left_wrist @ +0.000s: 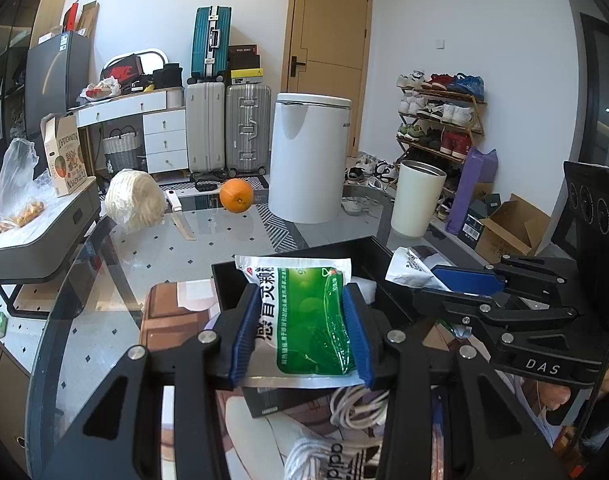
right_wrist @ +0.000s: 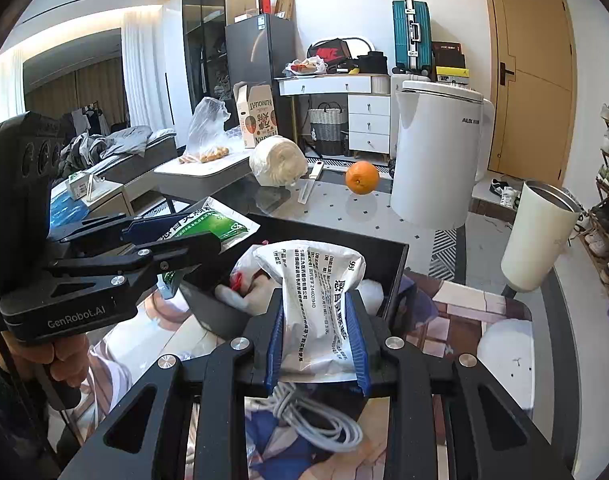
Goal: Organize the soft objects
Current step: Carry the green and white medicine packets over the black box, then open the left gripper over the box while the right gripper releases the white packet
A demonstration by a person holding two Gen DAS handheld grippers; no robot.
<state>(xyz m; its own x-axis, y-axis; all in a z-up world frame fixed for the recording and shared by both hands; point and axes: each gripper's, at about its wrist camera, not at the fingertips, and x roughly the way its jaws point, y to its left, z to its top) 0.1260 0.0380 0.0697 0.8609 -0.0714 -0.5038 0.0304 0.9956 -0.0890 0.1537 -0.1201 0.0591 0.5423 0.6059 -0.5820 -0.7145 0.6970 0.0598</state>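
Observation:
My left gripper is shut on a green and white medicine sachet and holds it above the near edge of a black tray. My right gripper is shut on a white sachet with printed text, held over the same black tray. The left gripper and its green sachet show at the left of the right wrist view. The right gripper and its white sachet show at the right of the left wrist view. Soft white items lie in the tray.
A coiled white cable lies below the grippers on a printed mat. On the glass table stand an orange, a bagged white bundle, a cream cup and a knife. A white appliance stands behind.

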